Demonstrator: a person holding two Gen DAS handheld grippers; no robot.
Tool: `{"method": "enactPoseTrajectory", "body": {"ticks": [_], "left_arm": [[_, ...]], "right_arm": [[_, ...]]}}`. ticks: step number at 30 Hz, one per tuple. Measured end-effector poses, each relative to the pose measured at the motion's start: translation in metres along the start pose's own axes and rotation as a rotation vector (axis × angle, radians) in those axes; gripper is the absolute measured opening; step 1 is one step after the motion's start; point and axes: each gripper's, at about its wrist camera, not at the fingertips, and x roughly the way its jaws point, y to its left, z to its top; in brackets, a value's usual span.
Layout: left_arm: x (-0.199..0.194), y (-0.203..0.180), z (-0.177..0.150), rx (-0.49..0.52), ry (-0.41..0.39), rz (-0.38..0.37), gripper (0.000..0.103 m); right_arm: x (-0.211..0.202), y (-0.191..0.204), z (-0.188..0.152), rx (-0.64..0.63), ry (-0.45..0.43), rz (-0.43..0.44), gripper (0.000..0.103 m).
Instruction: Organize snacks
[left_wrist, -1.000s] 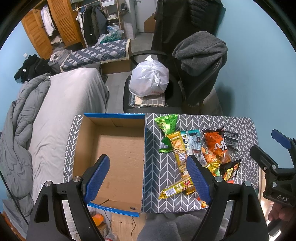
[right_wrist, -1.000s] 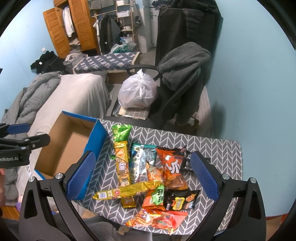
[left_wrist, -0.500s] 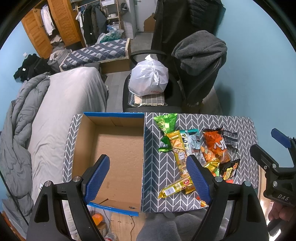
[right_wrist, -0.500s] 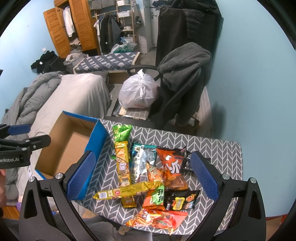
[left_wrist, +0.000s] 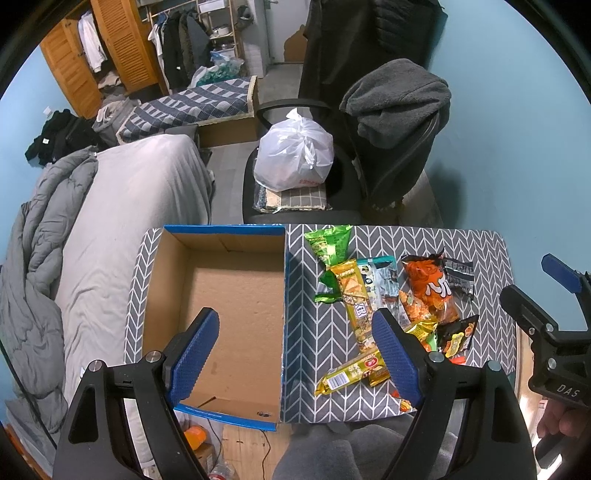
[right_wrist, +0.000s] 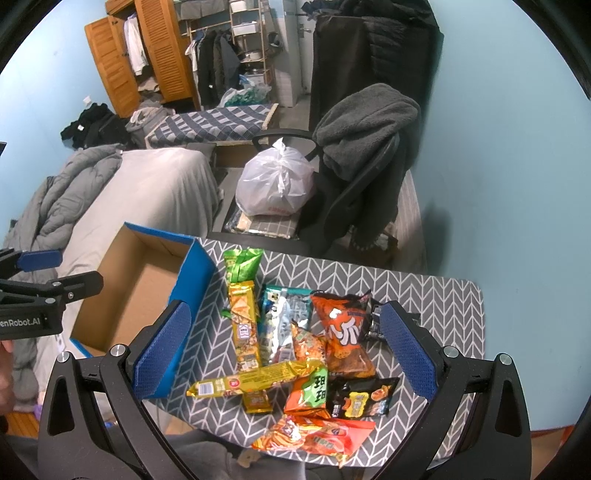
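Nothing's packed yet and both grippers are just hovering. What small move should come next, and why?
Probably lower the right gripper onto the long yellow bar. It lies crosswise on top of the snack pile, nearest the cardboard box, so it should lift off without dragging the others. The right jaws are open and hold nothing, and so are those of the left gripper, which hangs over the box.

Glossy, crinkled foil snack packets (right_wrist: 334, 334) are seen on a matt herringbone cloth tabletop (right_wrist: 436, 295). Matt brown cardboard forms the box (left_wrist: 236, 295); textured blue pads (left_wrist: 194, 356) line black plastic tongs.
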Motion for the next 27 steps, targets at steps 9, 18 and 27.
{"method": "enactPoseTrajectory", "body": {"ticks": [9, 18, 27], "left_arm": [[0.000, -0.001, -0.001, 0.001, 0.001, 0.001, 0.086], [0.000, -0.002, -0.001, 0.000, 0.001, -0.001, 0.086], [0.008, -0.015, -0.010, 0.044, -0.012, -0.043, 0.086]], "right_arm": [[-0.001, -0.001, 0.000, 0.002, 0.000, 0.001, 0.101], [-0.002, -0.002, 0.000, 0.003, 0.000, 0.001, 0.101], [-0.002, -0.009, -0.003, -0.003, 0.007, -0.016, 0.101]]}}
